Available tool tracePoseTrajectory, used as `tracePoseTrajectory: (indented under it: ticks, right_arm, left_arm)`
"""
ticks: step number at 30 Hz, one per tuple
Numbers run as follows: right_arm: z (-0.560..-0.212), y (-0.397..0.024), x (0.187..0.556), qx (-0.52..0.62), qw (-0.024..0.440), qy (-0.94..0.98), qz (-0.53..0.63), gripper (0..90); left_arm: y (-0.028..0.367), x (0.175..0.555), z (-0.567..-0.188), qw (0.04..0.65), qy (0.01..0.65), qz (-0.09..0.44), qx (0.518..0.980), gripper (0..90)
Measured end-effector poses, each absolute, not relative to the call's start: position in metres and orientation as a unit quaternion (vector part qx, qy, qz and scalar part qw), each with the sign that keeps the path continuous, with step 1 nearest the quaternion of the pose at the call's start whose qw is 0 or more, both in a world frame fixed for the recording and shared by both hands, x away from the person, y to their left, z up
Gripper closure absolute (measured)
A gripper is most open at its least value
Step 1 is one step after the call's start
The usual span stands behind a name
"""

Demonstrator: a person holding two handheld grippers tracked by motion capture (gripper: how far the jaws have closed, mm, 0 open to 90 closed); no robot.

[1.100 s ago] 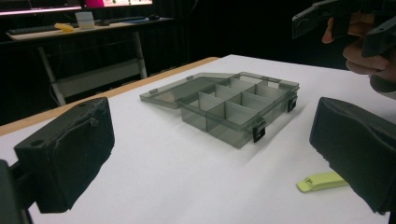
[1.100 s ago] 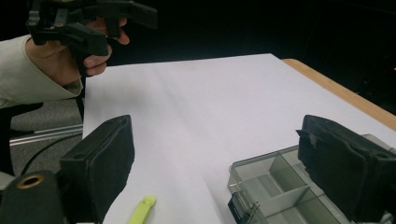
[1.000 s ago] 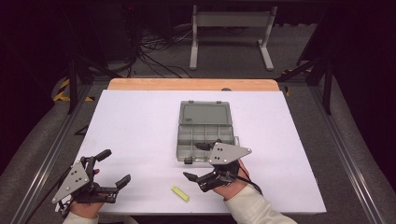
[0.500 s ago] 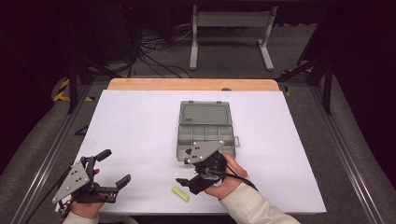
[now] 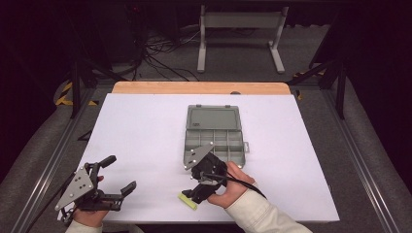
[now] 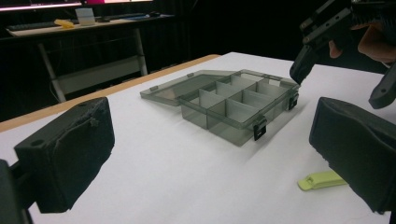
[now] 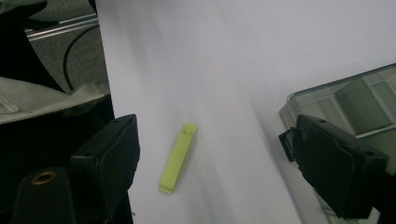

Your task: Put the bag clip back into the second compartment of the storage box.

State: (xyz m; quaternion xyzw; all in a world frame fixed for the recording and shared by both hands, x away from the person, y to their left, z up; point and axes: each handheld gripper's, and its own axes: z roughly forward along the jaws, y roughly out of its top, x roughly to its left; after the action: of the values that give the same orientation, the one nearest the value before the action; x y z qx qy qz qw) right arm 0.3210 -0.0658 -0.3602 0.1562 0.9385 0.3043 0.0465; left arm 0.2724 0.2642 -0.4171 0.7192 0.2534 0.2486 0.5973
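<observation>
The right gripper has swung left over the clip, jaws closing slightly but still released, clip lengthwise between them; the left gripper, farther off, is released too.

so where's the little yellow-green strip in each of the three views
High view: the yellow-green strip lies on the white table near its front edge, just left of the right gripper.
Left gripper view: low at the right, partly behind the right-hand jaw.
Right gripper view: near the middle, lying between the two jaws, untouched.
Shared landmark: the open grey compartment box, which lies beyond the strip.
</observation>
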Motion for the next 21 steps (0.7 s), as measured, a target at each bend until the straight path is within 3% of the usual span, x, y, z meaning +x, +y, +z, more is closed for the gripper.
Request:
tracePoseTrajectory:
  ticks: [6,21]
  right_arm:
    - [-0.371,-0.058,0.320,0.150,0.019,0.948,0.281,18.1]
    - [-0.406,-0.043,0.316,0.146,0.010,0.956,0.255,26.3]
  left_arm:
    - [0.264,0.273,-0.417,0.596,0.253,0.247,0.720,0.6]
    - [0.264,0.272,-0.417,0.597,0.252,0.248,0.720,0.6]
